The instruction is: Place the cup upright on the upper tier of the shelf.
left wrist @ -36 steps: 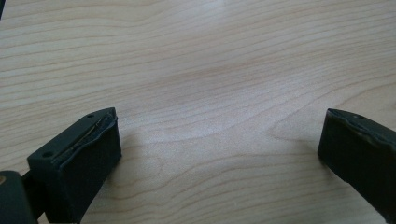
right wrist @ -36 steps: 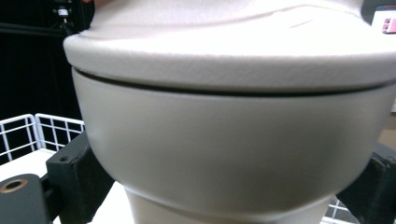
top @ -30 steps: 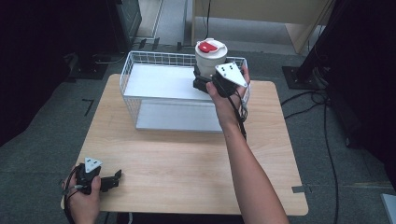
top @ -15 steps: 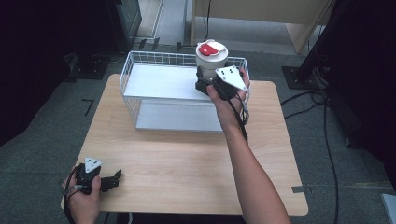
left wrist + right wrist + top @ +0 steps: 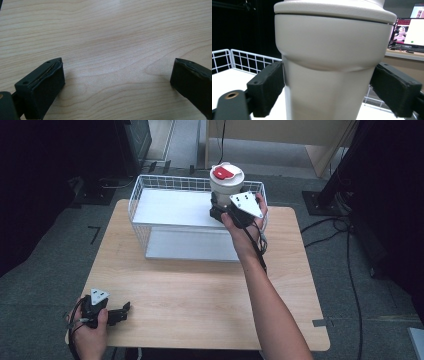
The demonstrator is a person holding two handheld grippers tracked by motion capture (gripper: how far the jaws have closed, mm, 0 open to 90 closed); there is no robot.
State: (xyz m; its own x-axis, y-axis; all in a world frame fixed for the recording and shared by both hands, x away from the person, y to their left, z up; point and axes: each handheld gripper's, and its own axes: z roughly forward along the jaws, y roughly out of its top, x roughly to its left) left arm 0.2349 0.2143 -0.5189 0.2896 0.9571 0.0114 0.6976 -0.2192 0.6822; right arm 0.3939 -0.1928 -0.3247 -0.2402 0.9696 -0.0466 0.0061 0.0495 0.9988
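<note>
High view: pale wood-grain table (image 5: 200, 290); white wire basket (image 5: 150, 195) at its far side; cream plastic cup with red-tabbed lid (image 5: 226, 179) at the basket's right end, no legible writing. Left gripper view: left gripper (image 5: 117, 82) jaws wide apart over bare wood. Right gripper view: right gripper (image 5: 329, 90) jaws clasp the smooth cup.

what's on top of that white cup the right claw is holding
A cream lid with a red tab caps the cup, gripped by the right claw. Its contents are hidden.
</note>
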